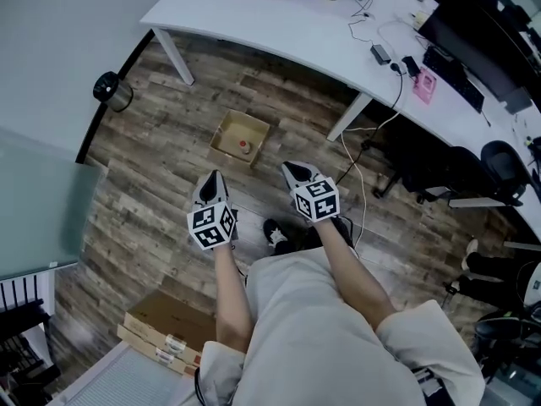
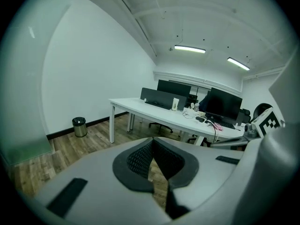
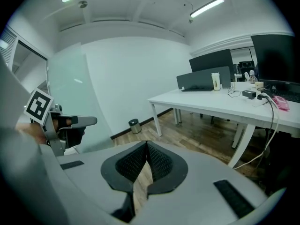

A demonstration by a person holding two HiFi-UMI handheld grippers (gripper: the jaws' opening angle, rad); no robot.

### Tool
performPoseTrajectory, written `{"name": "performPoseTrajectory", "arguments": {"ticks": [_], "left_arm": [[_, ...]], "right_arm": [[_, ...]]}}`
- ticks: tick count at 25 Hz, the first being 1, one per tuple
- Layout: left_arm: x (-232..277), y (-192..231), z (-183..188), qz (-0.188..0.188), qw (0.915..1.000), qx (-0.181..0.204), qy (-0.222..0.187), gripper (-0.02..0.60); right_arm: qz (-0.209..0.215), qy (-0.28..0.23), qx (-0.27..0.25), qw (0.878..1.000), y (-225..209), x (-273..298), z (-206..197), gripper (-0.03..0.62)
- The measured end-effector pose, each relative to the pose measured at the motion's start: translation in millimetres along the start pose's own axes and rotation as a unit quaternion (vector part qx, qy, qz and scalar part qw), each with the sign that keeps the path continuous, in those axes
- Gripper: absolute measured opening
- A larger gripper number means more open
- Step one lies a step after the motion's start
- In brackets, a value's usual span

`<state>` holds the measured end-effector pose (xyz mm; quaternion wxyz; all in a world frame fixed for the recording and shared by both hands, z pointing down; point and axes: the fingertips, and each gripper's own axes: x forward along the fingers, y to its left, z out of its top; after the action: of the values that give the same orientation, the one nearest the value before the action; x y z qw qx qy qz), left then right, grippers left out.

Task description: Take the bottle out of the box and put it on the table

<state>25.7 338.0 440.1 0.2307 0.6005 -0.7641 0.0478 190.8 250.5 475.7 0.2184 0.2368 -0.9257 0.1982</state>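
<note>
An open cardboard box (image 1: 240, 137) sits on the wooden floor ahead of me. Inside it stands a small bottle (image 1: 244, 147) with a red cap. My left gripper (image 1: 213, 177) and right gripper (image 1: 292, 170) are held side by side short of the box, both pointing towards it and apart from it. In the left gripper view the left gripper (image 2: 152, 140) has its jaws together with nothing between them. The right gripper (image 3: 146, 143) is likewise shut and empty. The long white table (image 1: 279, 24) stands beyond the box.
A small black bin (image 1: 112, 90) stands by the wall at left. Flat cartons (image 1: 169, 332) lie on the floor behind my left side. Cables (image 1: 359, 172) trail under the table, dark office chairs (image 1: 473, 176) stand at right, and monitors (image 1: 456, 66) are on the table.
</note>
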Motion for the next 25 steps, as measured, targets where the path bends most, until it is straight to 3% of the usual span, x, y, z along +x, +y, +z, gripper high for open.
{"name": "performPoseTrajectory", "arguments": {"ticks": [7, 10, 19, 25], "left_arm": [[-1.1, 5.4, -0.7, 0.002, 0.9997, -0.022, -0.008, 0.014], [1.0, 10.1, -2.2, 0.001, 0.9998, -0.02, -0.004, 0.014], [10.9, 38.7, 20.9, 0.018, 0.9998, -0.005, 0.0, 0.014], [45.6, 61.9, 23.6, 0.026, 0.9995, -0.002, 0.019, 0.014]], "right_arm": [[-0.001, -0.027, -0.018, 0.999, 1.3, 0.4, 15.3, 0.038], [-0.006, -0.049, -0.007, 0.999, 0.9, 7.2, 22.6, 0.04], [-0.027, -0.049, 0.053, 0.997, -34.0, 36.6, 31.3, 0.04], [-0.012, -0.047, 0.059, 0.997, -44.2, 84.5, 49.4, 0.04]]}}
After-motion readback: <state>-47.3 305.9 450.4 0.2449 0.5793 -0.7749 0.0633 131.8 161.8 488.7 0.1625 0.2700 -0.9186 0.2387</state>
